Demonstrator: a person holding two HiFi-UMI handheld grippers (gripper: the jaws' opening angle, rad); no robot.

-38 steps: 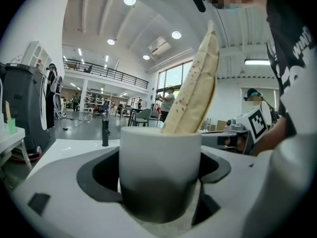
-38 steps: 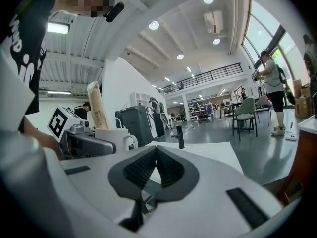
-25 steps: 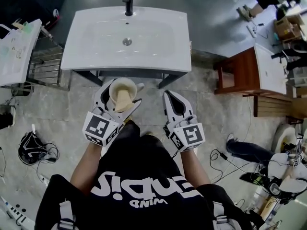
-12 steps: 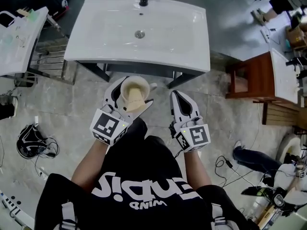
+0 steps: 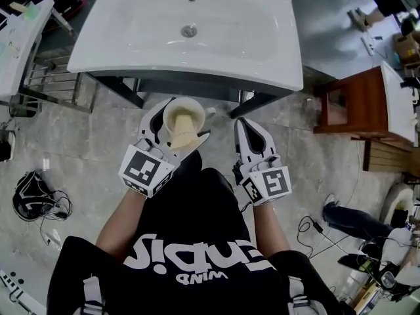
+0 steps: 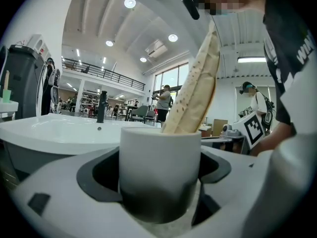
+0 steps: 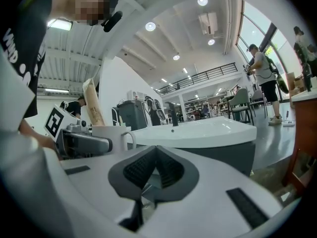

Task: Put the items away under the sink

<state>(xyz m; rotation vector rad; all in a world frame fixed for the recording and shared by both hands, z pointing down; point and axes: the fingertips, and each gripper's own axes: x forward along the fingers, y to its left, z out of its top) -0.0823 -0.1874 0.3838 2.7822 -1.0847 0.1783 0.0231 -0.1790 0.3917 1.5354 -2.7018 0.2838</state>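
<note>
A white mug [image 5: 185,120] with a tan speckled pouch [image 6: 195,90] standing in it is held upright between the jaws of my left gripper [image 5: 176,125], shut on the mug [image 6: 159,170]. It hangs just in front of the white sink [image 5: 131,41], above the floor. The mug [image 7: 115,137] also shows at the left of the right gripper view. My right gripper [image 5: 248,135] is beside it, shut with nothing between its pads [image 7: 156,168]. The space under the sink is hidden from here.
The sink stands on dark legs [image 5: 252,104] with a black tap [image 7: 173,118]. A metal rack [image 5: 46,87] is at its left, a brown wooden cabinet [image 5: 351,104] at its right. Cables [image 5: 36,205] lie on the stone floor. People stand far off [image 7: 262,76].
Both grippers and the mug have come closer to the sink's front edge; the sink now fills more of the head view. The grip has not changed.
</note>
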